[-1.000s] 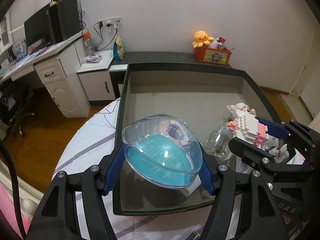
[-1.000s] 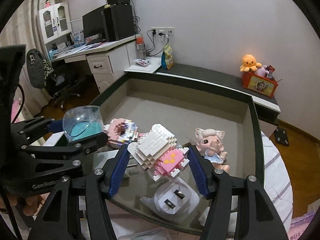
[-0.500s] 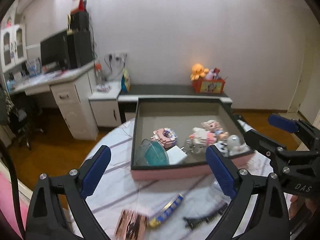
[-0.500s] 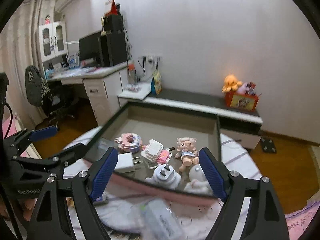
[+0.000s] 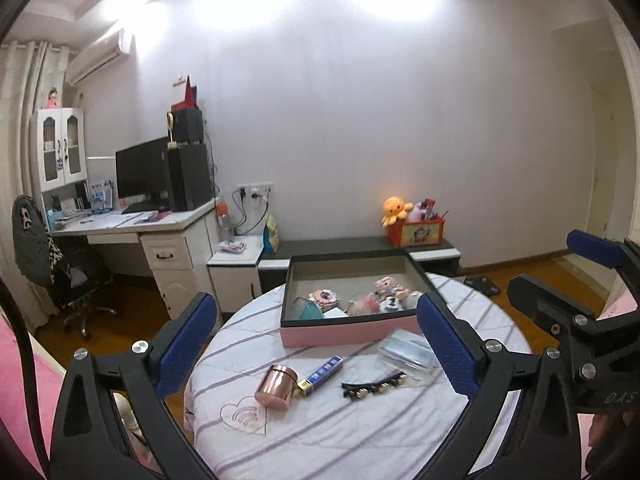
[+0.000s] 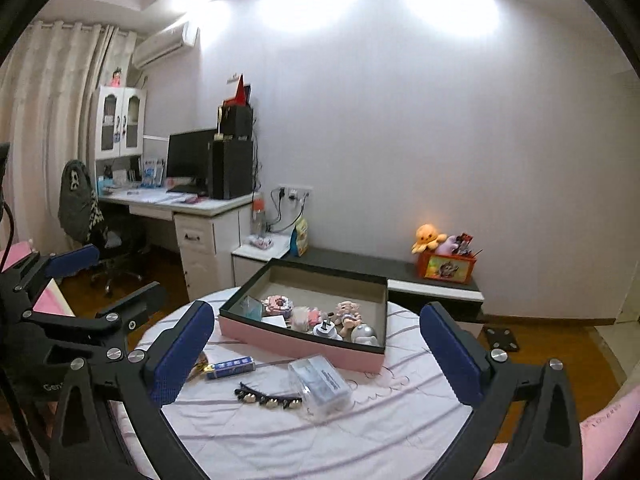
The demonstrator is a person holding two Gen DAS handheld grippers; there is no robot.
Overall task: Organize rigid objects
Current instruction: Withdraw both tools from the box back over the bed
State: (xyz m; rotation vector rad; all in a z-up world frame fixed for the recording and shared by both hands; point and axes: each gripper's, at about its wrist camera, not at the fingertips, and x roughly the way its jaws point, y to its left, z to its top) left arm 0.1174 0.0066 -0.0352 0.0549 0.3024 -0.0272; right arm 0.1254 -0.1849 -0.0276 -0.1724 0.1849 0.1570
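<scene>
Hovering with jaws wide apart and empty, the left gripper (image 5: 316, 344) and right gripper (image 6: 316, 354) frame the round table (image 5: 360, 432). Near its front edge wait a shiny copper jar (image 5: 277, 386), beaded hair clip (image 5: 374, 385) and clear plastic case (image 6: 320, 384); beyond, the pink box (image 5: 348, 334) holds toys.

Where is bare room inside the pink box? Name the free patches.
The far half of the pink-sided, dark-rimmed box is bare grey floor, bordered by the back wall and both side walls. The near half is crowded: clear blue dome, pink block toys, doll figurine.
</scene>
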